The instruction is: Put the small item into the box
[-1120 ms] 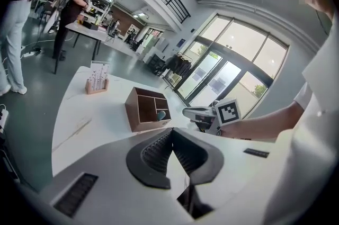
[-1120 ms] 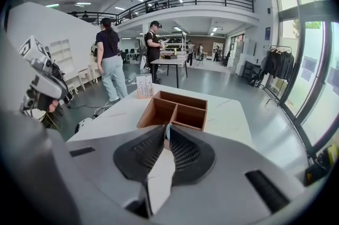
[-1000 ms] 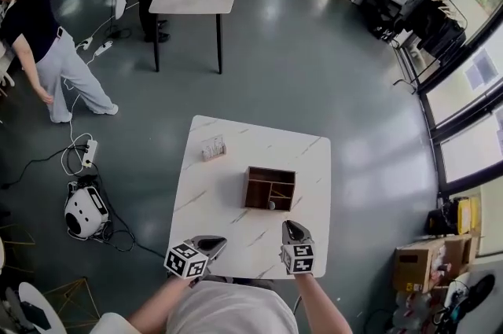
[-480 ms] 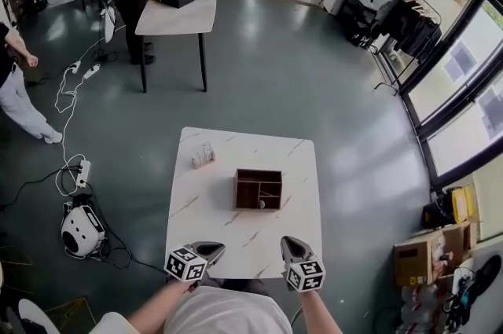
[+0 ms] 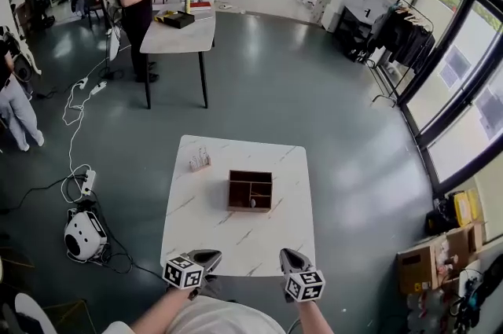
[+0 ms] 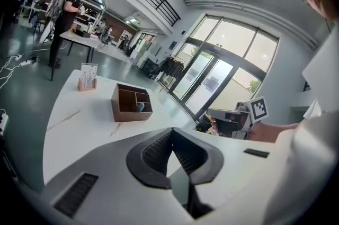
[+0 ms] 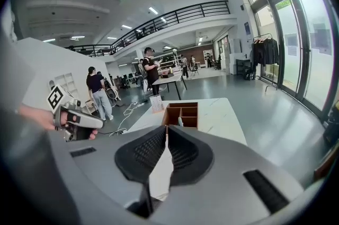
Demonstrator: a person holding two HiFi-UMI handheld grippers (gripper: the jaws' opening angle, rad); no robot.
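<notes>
The brown wooden box [image 5: 250, 191] with compartments stands on the white marble table [image 5: 212, 234], right of its middle. A small pale item [image 5: 251, 203] lies in a near compartment; it shows in the box [image 6: 131, 104] as a bluish item [image 6: 140, 107] and again in the box [image 7: 181, 114] as a pale item [image 7: 180, 122]. Both grippers hang at the table's near edge, well short of the box. My left gripper [image 5: 211, 255] [image 6: 172, 133] is shut and empty. My right gripper [image 5: 286, 255] [image 7: 166, 129] is also shut with nothing between its jaws.
A small holder with cards [image 5: 200, 160] stands at the table's far left. A white round device [image 5: 82, 233] and cables lie on the floor to the left. A second table [image 5: 178, 34] with people beside it is far behind. Cardboard boxes [image 5: 420, 266] sit at the right.
The table and box have shrunk and moved further off as the view drew back. Both grippers have pulled back from over the table's front edge toward the person.
</notes>
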